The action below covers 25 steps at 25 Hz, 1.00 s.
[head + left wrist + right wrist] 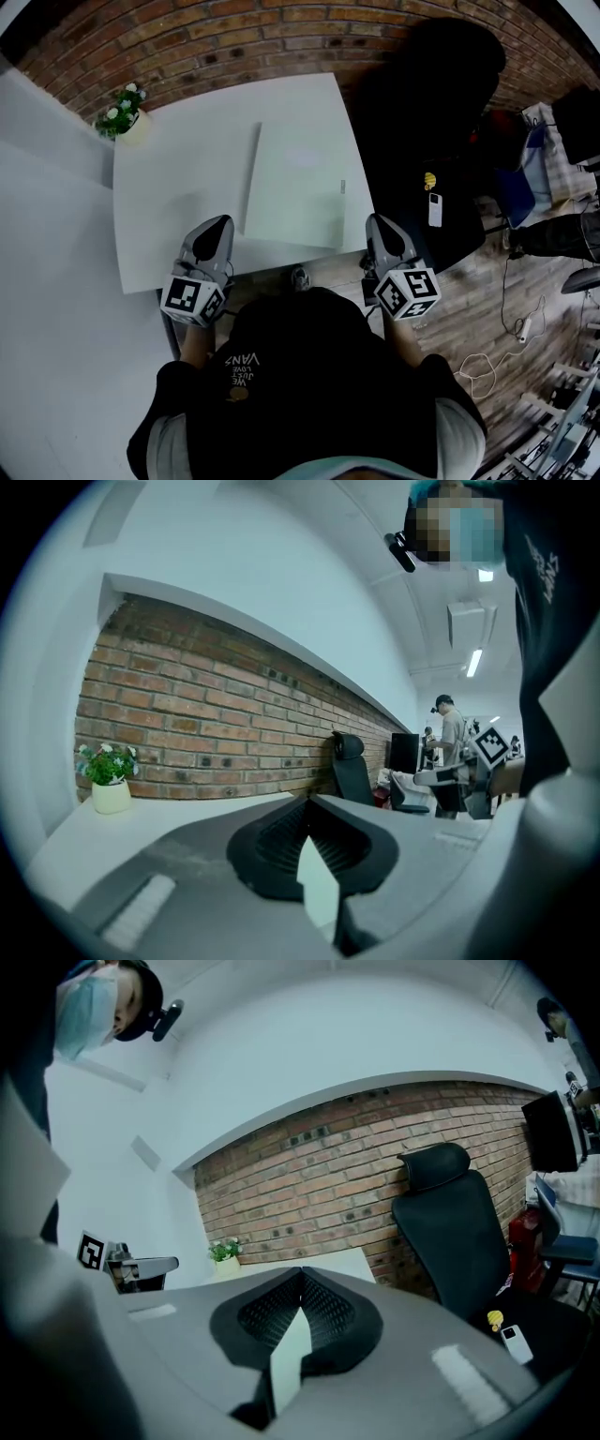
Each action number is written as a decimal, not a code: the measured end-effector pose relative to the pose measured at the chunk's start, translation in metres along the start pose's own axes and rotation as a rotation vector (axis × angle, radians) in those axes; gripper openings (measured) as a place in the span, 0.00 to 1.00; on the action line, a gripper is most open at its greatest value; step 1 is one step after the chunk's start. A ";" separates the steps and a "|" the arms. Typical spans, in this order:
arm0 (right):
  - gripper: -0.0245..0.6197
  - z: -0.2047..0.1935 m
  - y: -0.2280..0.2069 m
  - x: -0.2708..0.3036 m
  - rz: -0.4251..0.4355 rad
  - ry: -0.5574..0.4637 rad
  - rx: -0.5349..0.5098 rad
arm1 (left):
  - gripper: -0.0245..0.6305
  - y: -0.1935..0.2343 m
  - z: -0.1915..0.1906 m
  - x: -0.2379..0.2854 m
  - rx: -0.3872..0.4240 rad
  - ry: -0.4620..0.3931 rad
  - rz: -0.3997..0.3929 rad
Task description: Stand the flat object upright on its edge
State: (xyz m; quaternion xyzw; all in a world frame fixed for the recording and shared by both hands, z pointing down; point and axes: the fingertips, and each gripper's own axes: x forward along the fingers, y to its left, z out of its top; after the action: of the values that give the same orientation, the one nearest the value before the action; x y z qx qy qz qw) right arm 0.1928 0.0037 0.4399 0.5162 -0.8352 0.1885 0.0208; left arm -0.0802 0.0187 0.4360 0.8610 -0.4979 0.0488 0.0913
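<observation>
A thin white flat panel [292,184] lies flat on the white table [178,187], towards its right side. My left gripper [221,227] hovers at the table's front edge, just left of the panel's near left corner, shut and holding nothing. My right gripper [376,225] is at the table's near right corner, beside the panel's near right corner, also shut and holding nothing. In the left gripper view the jaws [307,806] meet with nothing between them. In the right gripper view the jaws [300,1275] meet the same way. The panel is hidden behind the jaws in both gripper views.
A small potted plant [122,114] stands at the table's far left corner, against a brick wall [234,37]. A black office chair [436,122] stands right of the table, with a phone [434,210] on its seat. Cables lie on the wooden floor [506,328] at the right.
</observation>
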 end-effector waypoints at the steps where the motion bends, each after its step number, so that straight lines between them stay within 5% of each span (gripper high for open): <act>1: 0.04 -0.001 -0.003 0.002 0.003 0.005 0.002 | 0.04 0.000 -0.002 0.003 -0.007 0.005 0.007; 11: 0.04 -0.019 -0.020 0.022 0.028 0.060 0.043 | 0.04 0.012 -0.021 0.029 -0.012 0.048 0.031; 25: 0.11 -0.039 -0.048 0.057 -0.114 0.095 0.133 | 0.04 0.047 -0.056 0.078 -0.085 0.207 -0.047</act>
State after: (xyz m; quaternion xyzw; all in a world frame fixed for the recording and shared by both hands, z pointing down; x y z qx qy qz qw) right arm 0.2014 -0.0503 0.5035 0.5534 -0.7883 0.2665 0.0369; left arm -0.0811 -0.0587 0.5092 0.8582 -0.4670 0.1143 0.1797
